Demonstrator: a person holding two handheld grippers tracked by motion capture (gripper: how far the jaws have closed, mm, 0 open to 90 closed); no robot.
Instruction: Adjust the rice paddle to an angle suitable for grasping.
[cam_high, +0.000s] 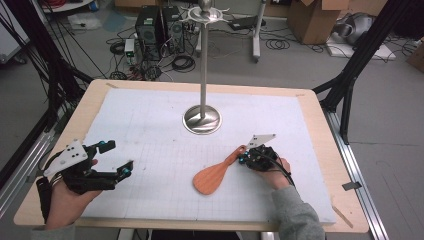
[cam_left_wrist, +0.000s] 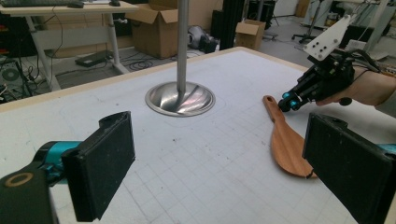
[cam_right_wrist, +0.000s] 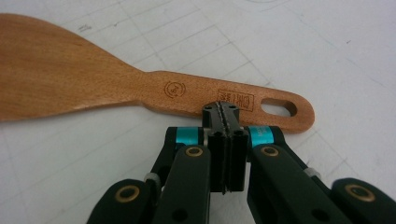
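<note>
Left gripper (cam_high: 116, 159) hovering with jaws spread wide; right gripper (cam_right_wrist: 223, 113), jaws pressed together, touching wooden spatula (cam_high: 214, 175) handle on white mat (cam_high: 150, 120).

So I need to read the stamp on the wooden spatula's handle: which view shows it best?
The right gripper view: the wooden spatula lies close up, its handle stamps and hanging hole sharp. The high view shows it whole but small; the left gripper view shows it obliquely.
</note>
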